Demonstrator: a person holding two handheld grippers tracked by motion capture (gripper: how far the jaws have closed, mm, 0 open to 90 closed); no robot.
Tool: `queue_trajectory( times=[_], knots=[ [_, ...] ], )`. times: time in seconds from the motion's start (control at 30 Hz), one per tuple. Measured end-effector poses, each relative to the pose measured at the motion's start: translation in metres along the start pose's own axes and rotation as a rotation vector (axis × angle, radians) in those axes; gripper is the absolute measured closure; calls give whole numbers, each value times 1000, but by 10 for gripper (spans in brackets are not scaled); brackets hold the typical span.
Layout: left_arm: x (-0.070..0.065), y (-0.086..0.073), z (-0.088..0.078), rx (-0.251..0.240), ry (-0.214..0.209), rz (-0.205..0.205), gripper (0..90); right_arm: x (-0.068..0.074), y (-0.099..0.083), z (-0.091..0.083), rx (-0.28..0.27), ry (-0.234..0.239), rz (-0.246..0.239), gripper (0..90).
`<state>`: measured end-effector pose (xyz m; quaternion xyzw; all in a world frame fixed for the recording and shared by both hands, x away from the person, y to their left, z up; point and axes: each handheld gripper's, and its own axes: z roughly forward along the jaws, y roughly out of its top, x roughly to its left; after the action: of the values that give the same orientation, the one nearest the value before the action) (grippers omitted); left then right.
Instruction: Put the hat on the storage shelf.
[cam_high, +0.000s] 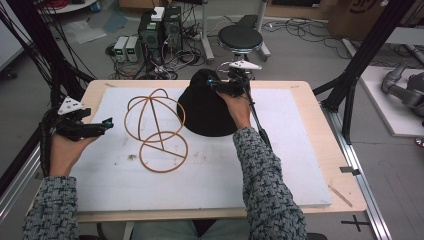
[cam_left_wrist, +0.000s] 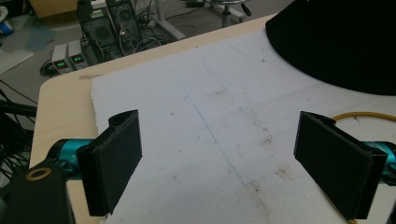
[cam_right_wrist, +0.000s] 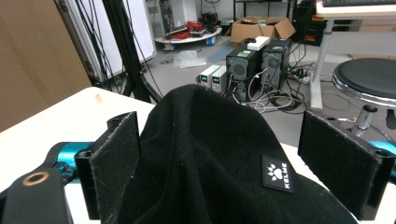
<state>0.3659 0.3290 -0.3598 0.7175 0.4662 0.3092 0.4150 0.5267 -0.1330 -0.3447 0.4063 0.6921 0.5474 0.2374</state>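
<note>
A black beanie (cam_high: 207, 107) sits peaked on the white foam board (cam_high: 280, 165) at the far middle of the table (cam_high: 97, 87); a small KELME paw patch (cam_right_wrist: 277, 173) shows on it in the right gripper view. The right tongs (cam_high: 216, 84) are at its top, jaws apart either side of the fabric, not pinching it. The left tongs (cam_high: 107, 123) hover jaws apart at the board's left edge, just beside a wooden wire-frame hat stand (cam_high: 156, 129) lying on its side next to the beanie

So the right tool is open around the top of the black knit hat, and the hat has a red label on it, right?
Not quite. The right tool is open around the black knit hat, but the right gripper view shows its label is black with white print.
</note>
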Motion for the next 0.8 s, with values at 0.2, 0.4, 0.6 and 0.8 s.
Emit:
queue_trajectory(
  times=[0.2,0.4,0.6,0.8],
  knots=[
    [0,-1,1,2,3,-2,155,1,-6,9,9,-5,-5,139],
    [1,-1,1,4,5,-1,155,4,-8,13,-15,-5,21,184],
    [0,-1,0,4,6,0,155,4,-10,16,-14,-8,20,229],
    [0,-1,1,8,3,1,155,3,-14,20,15,-4,14,271]
  ],
)
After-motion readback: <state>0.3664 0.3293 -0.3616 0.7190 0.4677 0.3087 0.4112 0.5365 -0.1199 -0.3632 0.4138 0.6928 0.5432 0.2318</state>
